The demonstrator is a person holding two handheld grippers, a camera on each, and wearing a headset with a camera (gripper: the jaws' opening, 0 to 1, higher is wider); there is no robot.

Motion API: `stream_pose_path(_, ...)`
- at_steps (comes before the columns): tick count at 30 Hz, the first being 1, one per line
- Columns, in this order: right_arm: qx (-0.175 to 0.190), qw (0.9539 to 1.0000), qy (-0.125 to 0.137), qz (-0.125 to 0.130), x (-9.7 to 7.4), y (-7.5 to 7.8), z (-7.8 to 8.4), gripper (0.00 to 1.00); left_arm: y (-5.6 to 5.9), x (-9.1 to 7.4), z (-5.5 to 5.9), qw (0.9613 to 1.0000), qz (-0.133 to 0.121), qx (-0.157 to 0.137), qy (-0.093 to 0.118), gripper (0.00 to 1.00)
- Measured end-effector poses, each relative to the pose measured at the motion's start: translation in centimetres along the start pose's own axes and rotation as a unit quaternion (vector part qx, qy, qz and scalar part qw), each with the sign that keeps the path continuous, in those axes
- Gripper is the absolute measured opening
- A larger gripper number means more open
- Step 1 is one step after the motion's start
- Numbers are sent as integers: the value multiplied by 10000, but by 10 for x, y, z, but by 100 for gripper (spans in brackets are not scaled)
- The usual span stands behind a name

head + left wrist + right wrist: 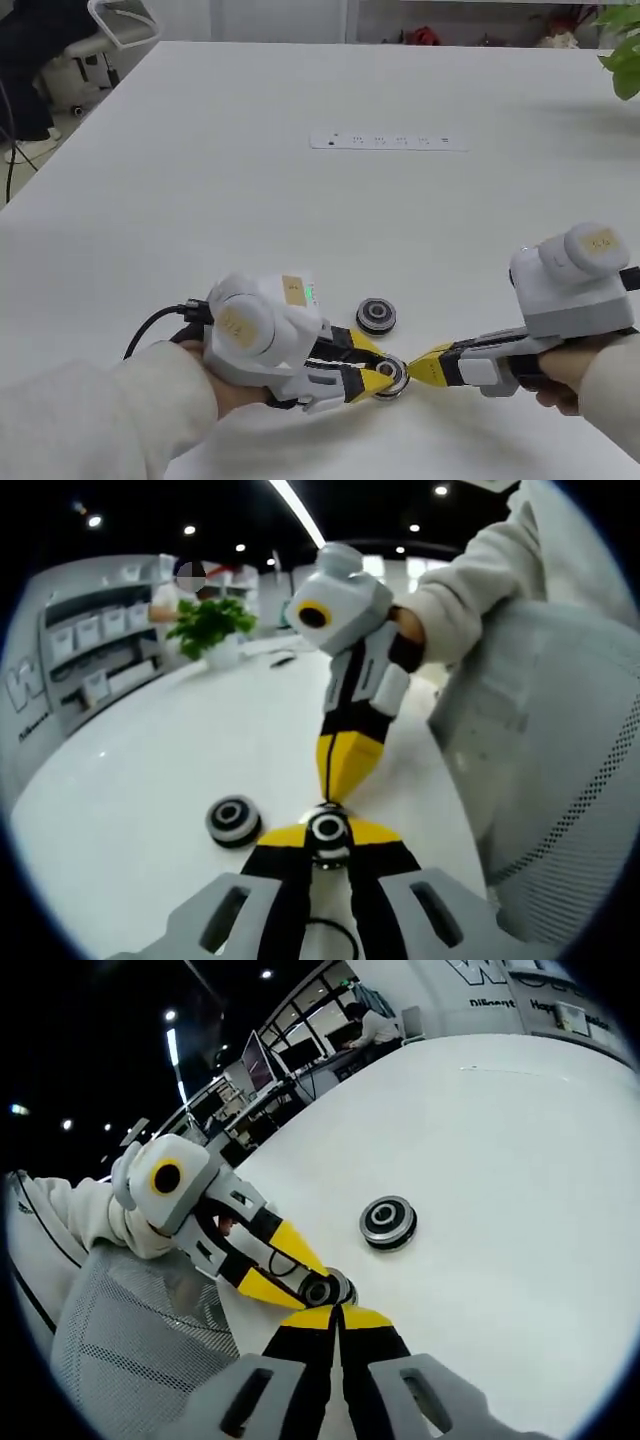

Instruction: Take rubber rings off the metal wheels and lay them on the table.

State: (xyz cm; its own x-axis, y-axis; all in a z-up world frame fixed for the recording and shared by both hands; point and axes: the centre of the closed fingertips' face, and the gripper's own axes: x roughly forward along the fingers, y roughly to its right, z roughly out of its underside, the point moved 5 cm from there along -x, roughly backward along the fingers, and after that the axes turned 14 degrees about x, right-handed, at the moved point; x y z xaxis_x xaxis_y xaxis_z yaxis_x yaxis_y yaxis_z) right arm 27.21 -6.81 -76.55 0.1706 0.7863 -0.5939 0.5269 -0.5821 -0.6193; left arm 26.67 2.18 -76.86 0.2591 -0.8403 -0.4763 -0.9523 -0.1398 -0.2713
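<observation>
The white table [300, 200] carries the work. For a clean peel, the left claw [384, 380] should hold its wheel rigid while the right claw [422, 368] draws the rubber outward along the axle line, not sideways. The left claw is clamped across the held wheel [392, 374], low over the table. The right claw's jaws are together, tips touching that wheel's rim — whether they nip rubber I cannot tell. A second wheel [376, 315] lies nearby on the table, its dark rubber ring [388, 1241] apparently on.

White table [300, 90]; power strip [388, 141]; wall shelves [88, 645]; ceiling spotlights [190, 529]
</observation>
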Motion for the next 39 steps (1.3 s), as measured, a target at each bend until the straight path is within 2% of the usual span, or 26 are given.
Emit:
stream_pose_path(10,97,9999,20,-49,0,0,-1,0,1,0,0,10000,-3,34,-9,14)
stream_pose_path(39,42,9999,25,-137,2,-4,-2,0,1,1,0,10000,-23,-10,23,14)
